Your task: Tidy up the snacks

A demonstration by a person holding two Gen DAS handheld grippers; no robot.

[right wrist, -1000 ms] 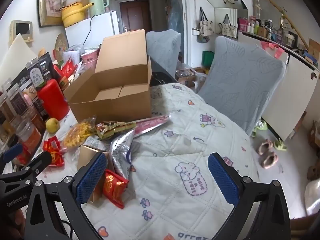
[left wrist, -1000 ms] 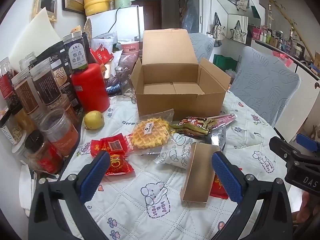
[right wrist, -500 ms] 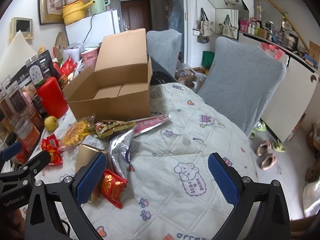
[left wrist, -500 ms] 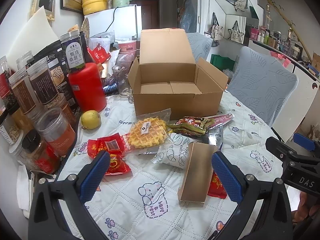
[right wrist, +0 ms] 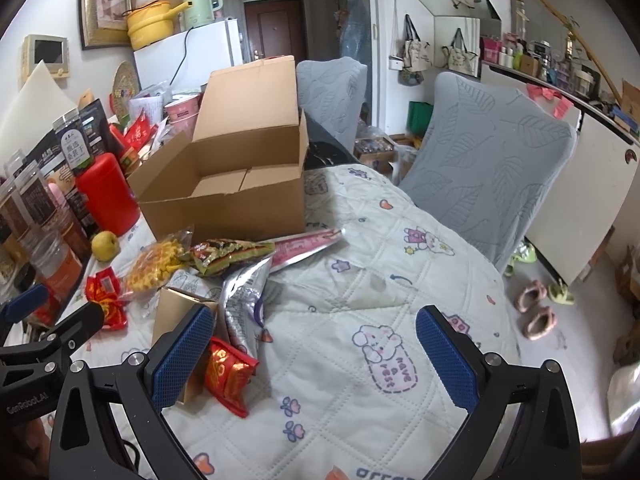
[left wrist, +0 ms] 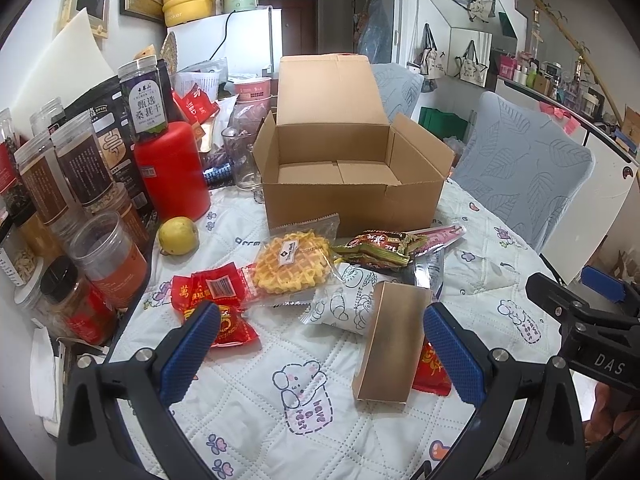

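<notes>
left claw: the left gripper (left wrist: 316, 354) is hovering low over the quilted tablecloth (left wrist: 248, 408) with its jaws spread wide, holding nothing.
right claw: the right gripper (right wrist: 310, 354) is also gaping wide and empty, sitting off to the right of the snack pile over bare cloth.
target bin: the cardboard box (left wrist: 348, 184) is standing open at the far side of the table, flaps up, nothing visible inside.
snacks: all are lying outside the box, just in front of it. The waffle pack (left wrist: 294, 266) is leaning toward the box front, the green-red wrapper (left wrist: 376, 248) and pink sachet (left wrist: 438, 236) are beside it, and the white pouch (left wrist: 344, 306) is nearer.
nearest items: the small tan carton (left wrist: 394, 340) is lying between the left gripper's fingers (left wrist: 190, 354) line of sight, with a red packet (left wrist: 430, 368) tucked under its right edge. The red wrappers (left wrist: 212, 300) are sitting by the left pad.
step in hand: judging it as the approach to a first pick; the tan carton looks like the likeliest target for the left claw.
how to do it well: I'd be squaring the jaws across the carton's narrow width, not its length, and coming down clear of the white pouch touching its far end.
grip: thin card probably crushes, so I'd be closing only until it stops slipping.
watch: the red packet underneath may drag along; lifting straight up before moving toward the box.
clutter: the jars (left wrist: 80, 168) and red canister (left wrist: 172, 172) are crowding the left edge, so I'd be keeping the swing path over the middle.
silver bag: the silver foil bag (right wrist: 242, 300) is lying by the right claw's left pad, a fair first pick for that side.
</notes>
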